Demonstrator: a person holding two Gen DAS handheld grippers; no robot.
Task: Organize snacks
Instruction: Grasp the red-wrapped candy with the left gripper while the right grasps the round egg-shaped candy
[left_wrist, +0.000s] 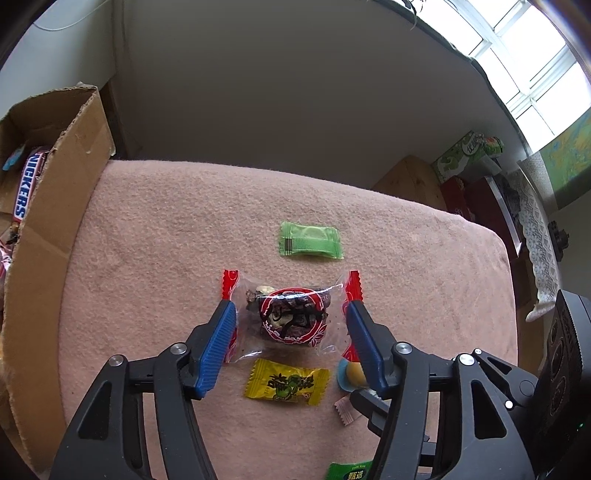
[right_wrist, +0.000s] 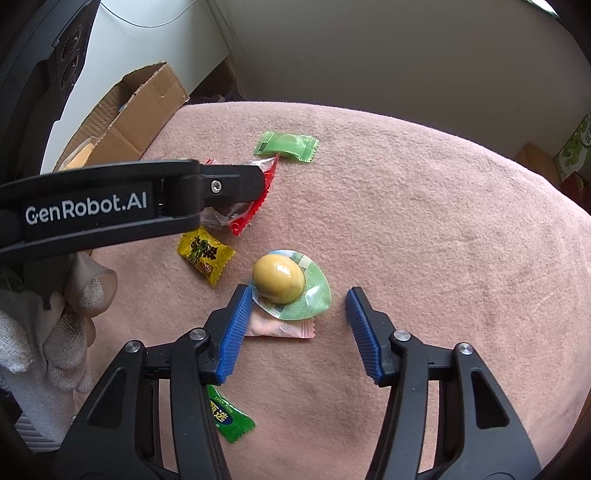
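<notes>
My left gripper (left_wrist: 290, 308) stands open over a clear packet with red crimped ends (left_wrist: 291, 317) that holds a dark snack; its blue pads flank the packet's two ends. My right gripper (right_wrist: 298, 291) is open around a vacuum-packed yellow egg (right_wrist: 279, 282). Its left pad touches the egg's green wrapper, while the right pad is apart from it. A pink candy (right_wrist: 280, 328) lies partly under the egg pack. A yellow candy (left_wrist: 286, 382) and a light green packet (left_wrist: 310, 242) lie close by on the pink cloth (left_wrist: 166, 240).
An open cardboard box (left_wrist: 55, 221) at the left holds a Snickers bar (left_wrist: 27, 188) and other snacks. A dark green sachet (right_wrist: 229, 417) lies under my right gripper's left arm. A gloved hand (right_wrist: 55, 325) is at the left. Boxes (left_wrist: 469, 158) stand beyond the cloth's right edge.
</notes>
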